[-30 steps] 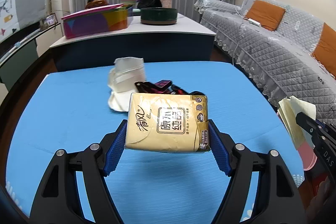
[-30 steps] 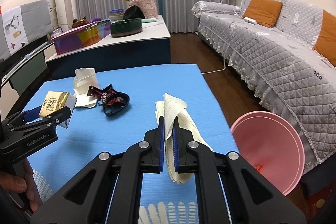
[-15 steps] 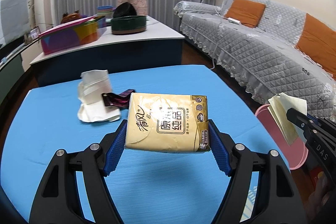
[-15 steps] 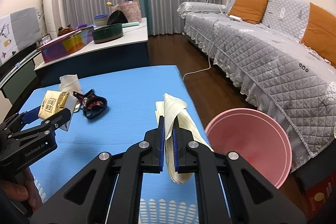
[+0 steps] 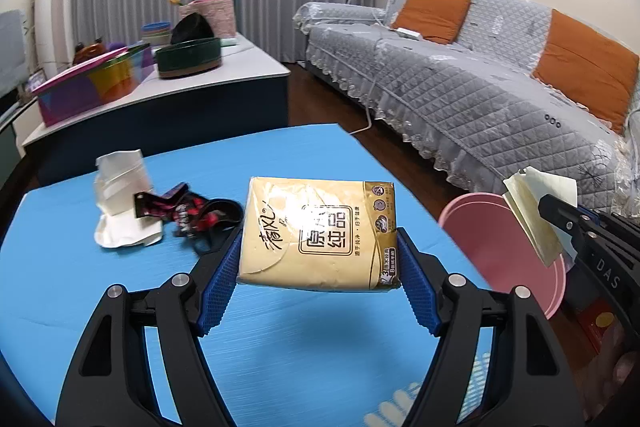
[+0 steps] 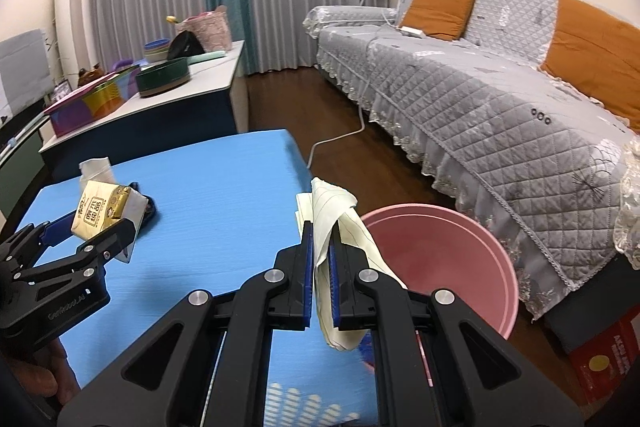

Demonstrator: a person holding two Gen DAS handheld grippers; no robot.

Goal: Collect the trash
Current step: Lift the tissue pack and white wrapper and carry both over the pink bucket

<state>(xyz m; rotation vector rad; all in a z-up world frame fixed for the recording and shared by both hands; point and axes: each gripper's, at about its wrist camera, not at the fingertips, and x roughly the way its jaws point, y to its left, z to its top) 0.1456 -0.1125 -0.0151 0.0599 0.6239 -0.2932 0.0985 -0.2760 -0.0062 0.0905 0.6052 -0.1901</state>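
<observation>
My left gripper (image 5: 318, 247) is shut on a yellow tissue pack (image 5: 320, 227), held above the blue table (image 5: 80, 287); the same pack (image 6: 100, 209) shows at the left of the right wrist view. My right gripper (image 6: 321, 247) is shut on a folded cream paper (image 6: 334, 219), which hangs beside the rim of a pink bin (image 6: 440, 267). In the left wrist view that paper (image 5: 536, 203) hangs over the pink bin (image 5: 504, 251) at the right. On the table lie a crumpled white paper (image 5: 120, 203) and a black-and-red wrapper (image 5: 192, 215).
A grey quilted sofa (image 6: 500, 99) with orange cushions runs along the right. A white-topped cabinet (image 5: 160, 87) behind the table carries a colourful box, a dark green bowl and a pink basket. A white cable (image 6: 340, 135) lies on the dark wood floor. A red box (image 6: 600, 359) sits beside the bin.
Both grippers have moved right across the table with their loads. The pink bin has come closer in both views, and the paper now hangs at its rim.
</observation>
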